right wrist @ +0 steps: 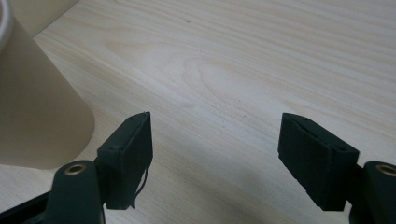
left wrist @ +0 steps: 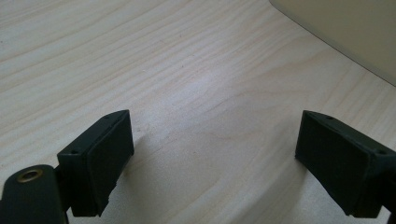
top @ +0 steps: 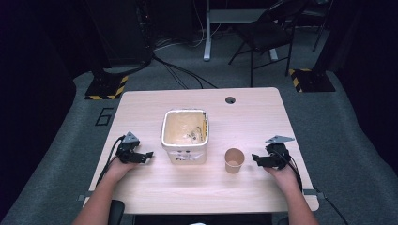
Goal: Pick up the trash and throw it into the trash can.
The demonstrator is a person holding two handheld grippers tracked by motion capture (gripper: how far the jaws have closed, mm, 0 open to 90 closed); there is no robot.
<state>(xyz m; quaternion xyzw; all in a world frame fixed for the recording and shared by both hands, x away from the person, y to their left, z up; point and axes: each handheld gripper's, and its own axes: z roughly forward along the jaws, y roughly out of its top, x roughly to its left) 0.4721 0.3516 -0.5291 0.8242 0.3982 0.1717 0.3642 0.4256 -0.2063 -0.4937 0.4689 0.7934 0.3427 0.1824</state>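
A light wooden table is seen from the high view, with a white square tub near its middle and a small paper cup just to the tub's right, the two standing apart. The tub's inside is coated with a tan residue; whether any loose contents lie in it cannot be told. The left gripper is rested on the table just left of the tub, and in the left gripper view its jaws are spread wide with nothing between them but bare wood, a corner of the tub wall being seen at the upper right. The right gripper is held near the cup's right side without touching it; in the right gripper view its jaws are likewise wide apart and empty, and the cup's tapered wall is seen close at the left, outside the jaws. The step in hand is judged to be the very start of the work: both grippers are set at rest, and no object has yet been taken. For the next move, the right gripper would most likely have to be swung toward the cup so that its wall comes between the jaws, and these closed gently enough that the thin paper is not crushed; the tub could be steadied by the left gripper if needed.
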